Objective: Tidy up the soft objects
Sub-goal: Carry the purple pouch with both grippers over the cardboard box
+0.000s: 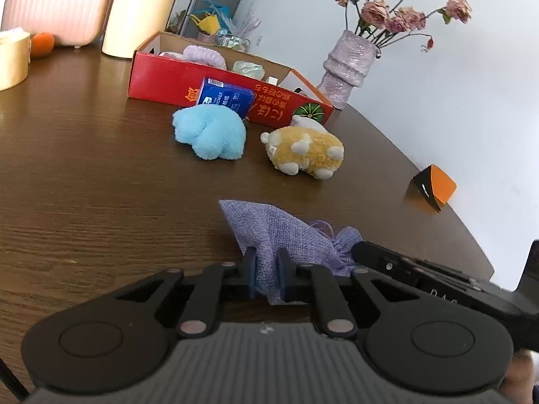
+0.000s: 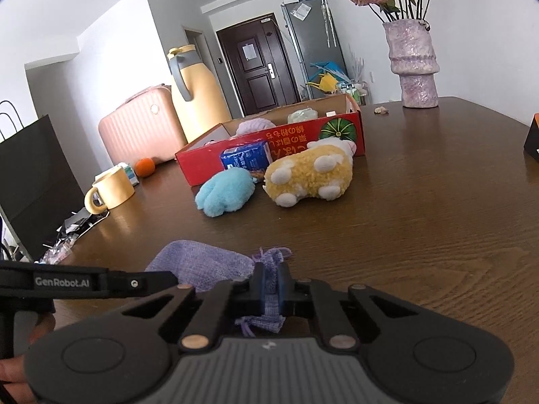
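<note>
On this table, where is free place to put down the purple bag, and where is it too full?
Both grippers, left and right, are shut on the purple bag. Bare wood lies between it and the blue plush and yellow plush, and on the right before the vase. Crowded: along the red box, where the plushes and blue packet cluster.

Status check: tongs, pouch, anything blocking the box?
Left tongs shut on purple pouch body. Right tongs shut on its drawstring end. Blue plush and yellow plush sit before red box.
</note>
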